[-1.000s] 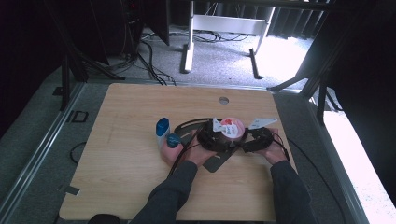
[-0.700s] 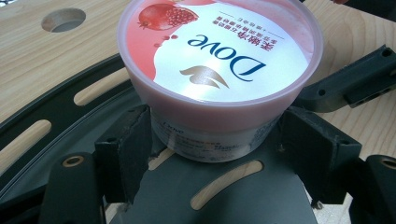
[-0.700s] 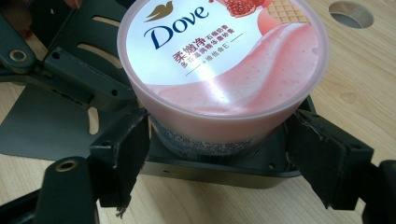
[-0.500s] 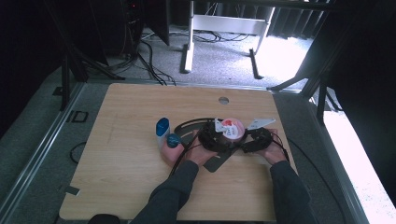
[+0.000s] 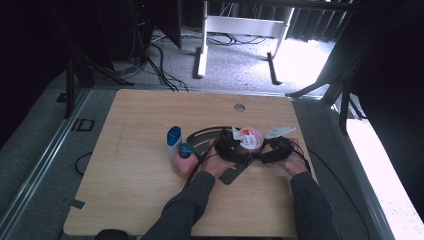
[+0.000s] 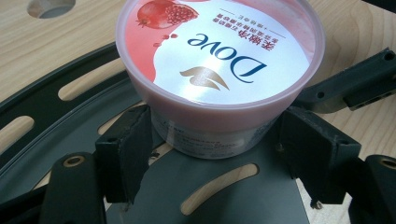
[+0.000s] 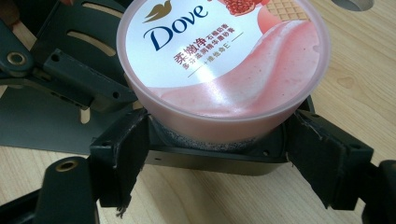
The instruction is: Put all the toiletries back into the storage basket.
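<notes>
Jar (image 6: 219, 65) of pink Dove cream sits on a dark slotted stand (image 6: 60, 100) at the table's (image 5: 150, 200) right. Your left gripper (image 6: 215, 154) clamps its base; your right gripper's (image 7: 217, 158) jaws straddle it, contact unclear.

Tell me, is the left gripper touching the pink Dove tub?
Touching. In the left gripper view, the left gripper has its black jaws pressed against both sides of the Dove tub, with no gap showing at either pad.
</notes>
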Motion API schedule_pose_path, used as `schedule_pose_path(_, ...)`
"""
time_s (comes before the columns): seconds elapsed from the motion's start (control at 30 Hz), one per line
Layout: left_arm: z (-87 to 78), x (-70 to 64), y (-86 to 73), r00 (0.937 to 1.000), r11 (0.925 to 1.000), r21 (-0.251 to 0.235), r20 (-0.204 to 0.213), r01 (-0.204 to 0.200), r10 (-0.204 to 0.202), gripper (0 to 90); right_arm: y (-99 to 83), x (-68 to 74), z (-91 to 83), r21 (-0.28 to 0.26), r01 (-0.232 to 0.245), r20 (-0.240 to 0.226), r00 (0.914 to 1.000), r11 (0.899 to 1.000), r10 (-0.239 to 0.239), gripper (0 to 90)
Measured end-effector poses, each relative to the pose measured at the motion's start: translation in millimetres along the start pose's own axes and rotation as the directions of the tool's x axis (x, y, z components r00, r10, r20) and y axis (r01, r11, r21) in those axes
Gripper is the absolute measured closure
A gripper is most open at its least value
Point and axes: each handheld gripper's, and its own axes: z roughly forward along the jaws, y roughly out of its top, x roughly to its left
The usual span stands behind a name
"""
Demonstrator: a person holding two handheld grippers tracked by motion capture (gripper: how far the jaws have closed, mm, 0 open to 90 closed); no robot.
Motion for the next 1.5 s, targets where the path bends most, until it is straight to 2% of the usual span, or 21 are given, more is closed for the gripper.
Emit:
schedule_pose_path(0.27, 1.5, -0.9, 1.8, 0.9997, 0.9996, 0.018, -0.004, -0.022, 0.022, 33.8, -2.1, -2.7, -1.8, 0.013, -0.01, 0.0, 0.9999, 1.0, 0.01, 23.1)
schedule_pose_path(0.6, -0.2, 2.3, -0.3, 0.9992, 0.9993, 0.012, 0.016, -0.036, 0.035, 39.5, -4.1, -1.8, -5.4, 0.024, 0.001, 0.009, 1.0, 1.0, -0.002, 27.8)
schedule_pose_path(0.7, 0.2, 1.2, -0.9, 0.9987, 0.9986, 0.013, 0.005, -0.051, 0.051, 39.6, -8.2, -0.5, -6.3, -0.003, -0.001, 0.014, 0.9999, 1.0, 0.001, 29.0)
schedule_pose_path(0.77, -0.6, 1.6, -1.1, 0.9989, 0.9989, 0.004, 0.01, -0.047, 0.047, 41.8, -11.7, -0.3, -7.8, -0.021, -0.013, 0.022, 0.9997, 1.0, 0.013, 29.9)
schedule_pose_path(0.83, -0.7, 1.8, -1.2, 0.9987, 0.9987, 0.005, 0.01, -0.05, 0.05, 42.2, -15.1, -1.0, -11.1, -0.046, -0.022, 0.01, 0.9997, 0.999, 0.022, 31.2)
schedule_pose_path(1.1, -0.8, 1.7, -1.1, 0.9987, 0.9987, 0.004, 0.01, -0.05, 0.05, 43.3, -18.4, -1.7, -6.8, -0.012, -0.028, 0.008, 0.9996, 1.0, 0.028, 27.2)
schedule_pose_path(1.5, -1.1, 0.8, -1.2, 0.9992, 0.9993, 0.005, 0.009, -0.038, 0.038, 44.0, -21.2, -0.8, -7.8, -0.021, -0.034, -0.022, 0.9992, 0.999, 0.033, 28.0)
